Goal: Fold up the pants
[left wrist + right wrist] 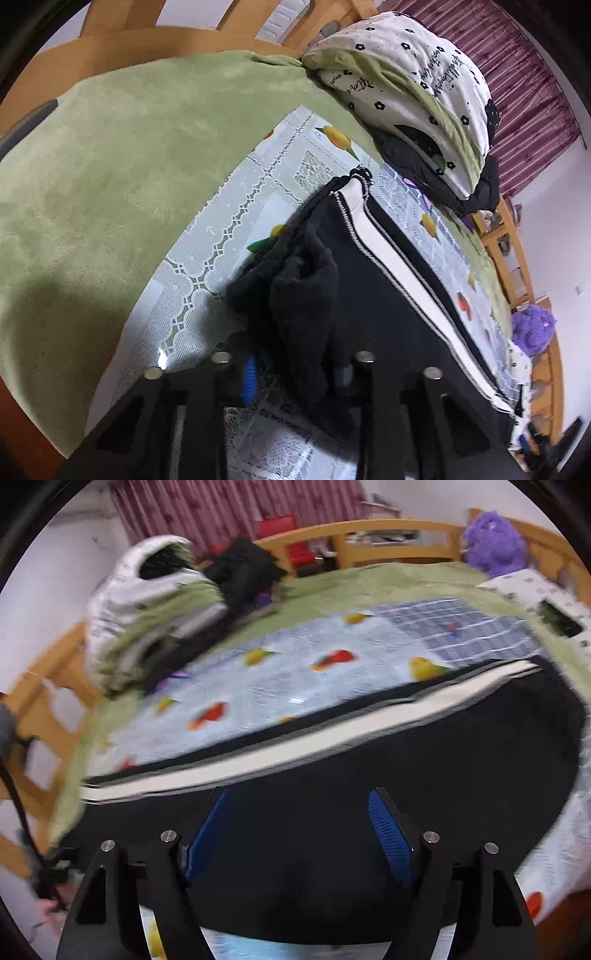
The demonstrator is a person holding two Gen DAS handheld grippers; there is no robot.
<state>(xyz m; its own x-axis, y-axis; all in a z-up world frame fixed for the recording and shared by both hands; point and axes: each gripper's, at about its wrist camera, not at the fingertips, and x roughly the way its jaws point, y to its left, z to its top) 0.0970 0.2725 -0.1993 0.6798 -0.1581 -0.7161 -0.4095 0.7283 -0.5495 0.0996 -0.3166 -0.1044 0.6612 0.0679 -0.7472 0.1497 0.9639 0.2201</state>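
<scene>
Black pants point(388, 280) with a white side stripe lie on a fruit-print plastic cloth point(229, 236) on the bed. In the left wrist view my left gripper point(295, 373) has its blue-padded fingers point(250, 376) closed in on a bunched fold of the black fabric near the pants' end. In the right wrist view the pants point(406, 775) spread wide across the cloth, white stripe along the far edge. My right gripper point(299, 830) is open, its blue pads point(388, 830) held just above the black fabric, gripping nothing.
A green blanket point(110, 166) covers the bed, with a wooden frame point(155, 40) around it. A folded flowered quilt point(417, 92) and dark clothes sit at the bed's far side. A purple fluffy thing point(493, 539) and a patterned pillow point(535, 594) lie at the right corner.
</scene>
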